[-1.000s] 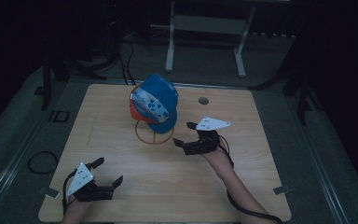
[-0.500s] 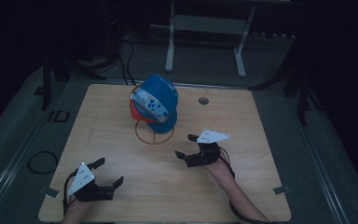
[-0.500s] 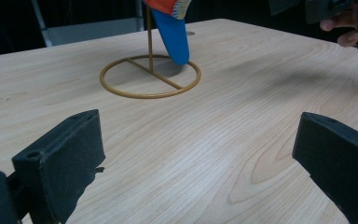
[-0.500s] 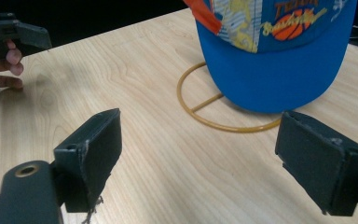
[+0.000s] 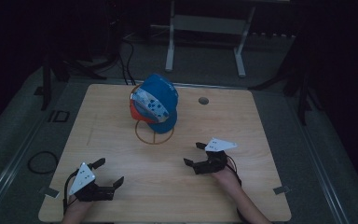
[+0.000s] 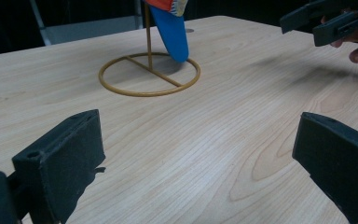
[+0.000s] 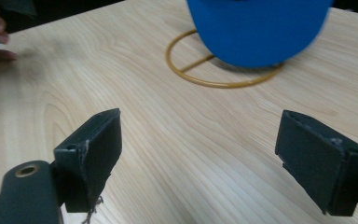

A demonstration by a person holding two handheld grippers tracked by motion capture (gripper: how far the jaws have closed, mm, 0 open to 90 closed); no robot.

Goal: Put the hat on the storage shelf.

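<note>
From above, the blue cap (image 5: 157,101) with its orange-and-patterned panel hangs whole on a gold wire stand (image 5: 154,133) mid-table; the gripper views catch just its blue brim above the stand's ring. Both the left gripper (image 5: 108,173) and right gripper (image 5: 193,153) sit spread wide and empty — well short of the cap.

Right gripper (image 7: 198,154) jaws wide apart over bare worktop (image 7: 177,126); blue cap brim (image 7: 256,30) above gold ring base (image 7: 223,79) ahead.

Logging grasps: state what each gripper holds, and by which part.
Nothing: left gripper and right gripper are open and empty, short of the caps.
</note>
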